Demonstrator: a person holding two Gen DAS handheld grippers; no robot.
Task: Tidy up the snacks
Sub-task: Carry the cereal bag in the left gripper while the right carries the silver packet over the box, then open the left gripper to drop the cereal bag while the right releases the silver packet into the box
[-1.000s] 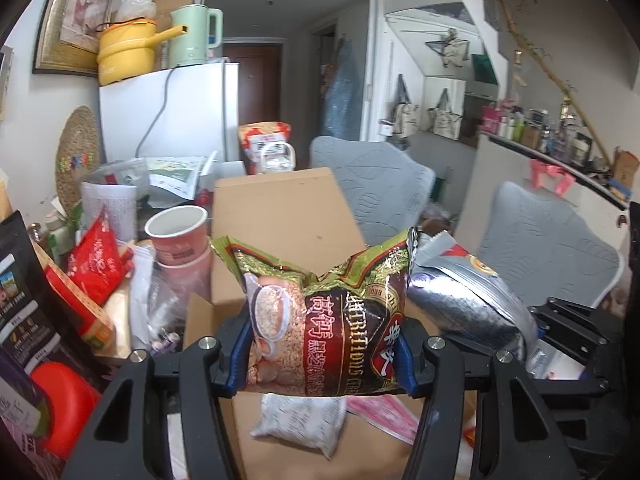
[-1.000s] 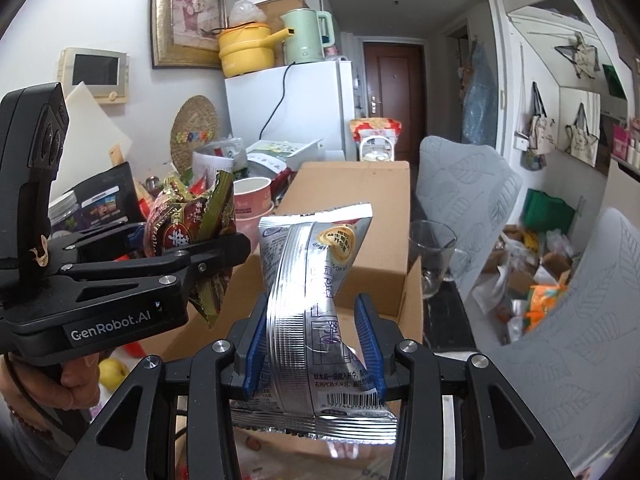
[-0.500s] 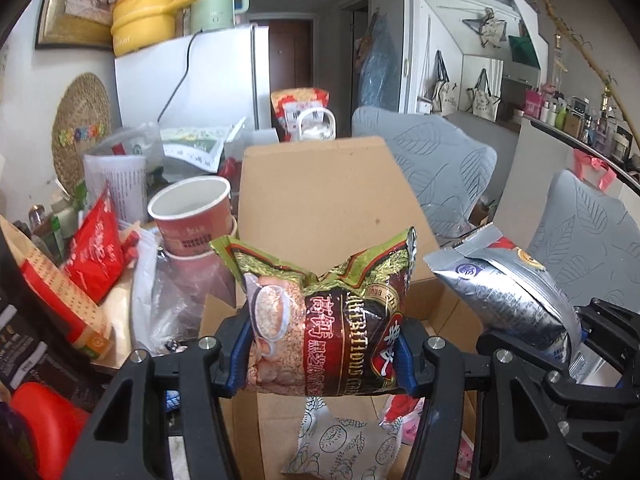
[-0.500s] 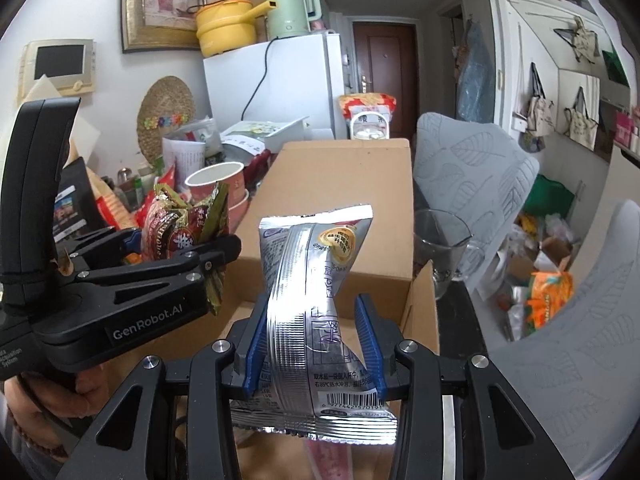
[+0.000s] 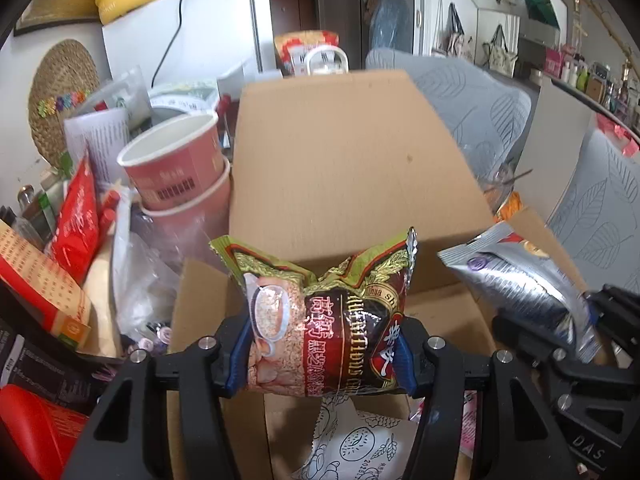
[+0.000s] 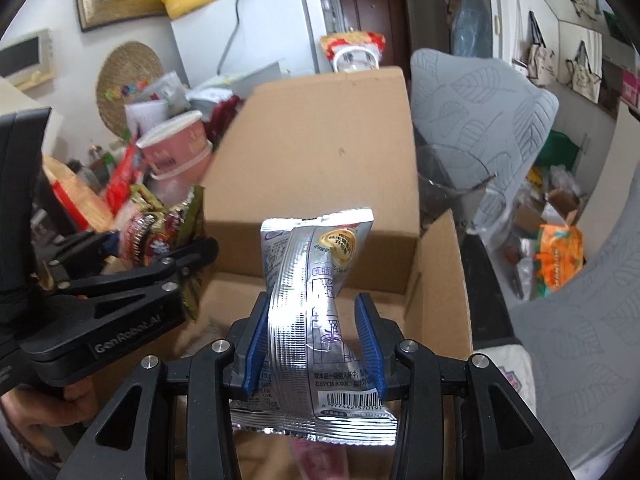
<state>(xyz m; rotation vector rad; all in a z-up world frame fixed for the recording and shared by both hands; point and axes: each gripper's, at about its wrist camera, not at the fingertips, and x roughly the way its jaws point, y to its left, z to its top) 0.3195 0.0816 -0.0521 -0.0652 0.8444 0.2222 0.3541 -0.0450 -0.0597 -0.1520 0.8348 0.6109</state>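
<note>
- Left gripper (image 5: 322, 354) pinching a green and maroon oat packet (image 5: 320, 320) across its width, blue pads pressed into both sides.
- Right gripper (image 6: 314, 346) clamped on a silver sachet (image 6: 316, 304), upright between the pads.
- Both packets now lower and closer to the open cardboard box (image 5: 340, 160) than a second ago, hanging over its near opening, raised flap behind.
- White printed pouch (image 5: 360, 444) already lying on the box floor.
- Probably the drop-in stage: release next, once well inside the walls.
</note>
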